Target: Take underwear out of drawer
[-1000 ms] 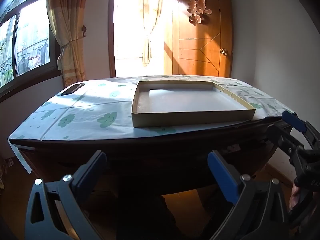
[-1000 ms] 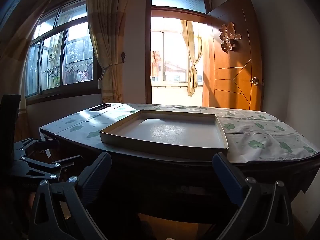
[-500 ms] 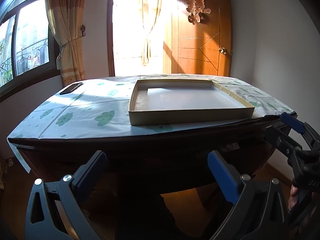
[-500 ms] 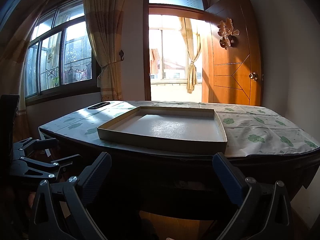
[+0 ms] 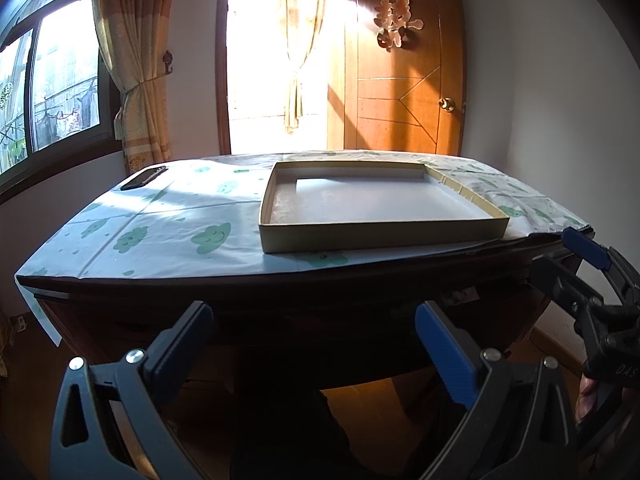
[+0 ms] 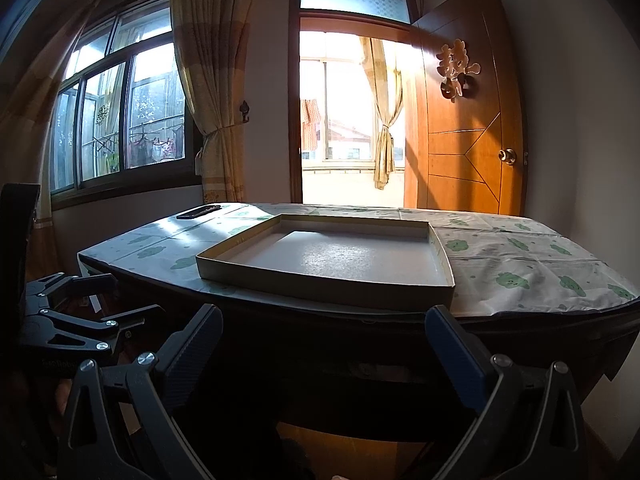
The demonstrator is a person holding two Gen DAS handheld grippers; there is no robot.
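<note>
Both jaws stood wide apart with nothing between them. The left gripper (image 5: 310, 344) hung in front of the dark wooden table (image 5: 280, 292), below its front edge, and the right gripper (image 6: 324, 344) hung at the same low level before that edge. In the left wrist view the right gripper (image 5: 588, 280) showed off the table's right corner, a hand (image 5: 590, 400) partly visible behind it. A shallow cardboard tray (image 5: 380, 236) lay on the table's cloud-printed cloth (image 5: 168, 216), near the front edge, its white floor bare. A dark flat device (image 5: 143, 178) lay at the table's far left corner, well apart from the tray. Beyond the table were a curtained window (image 6: 120, 120) and an open wooden door (image 6: 468, 128). No underwear could be seen, and the table's shadowed front showed no clear drawer.
</note>
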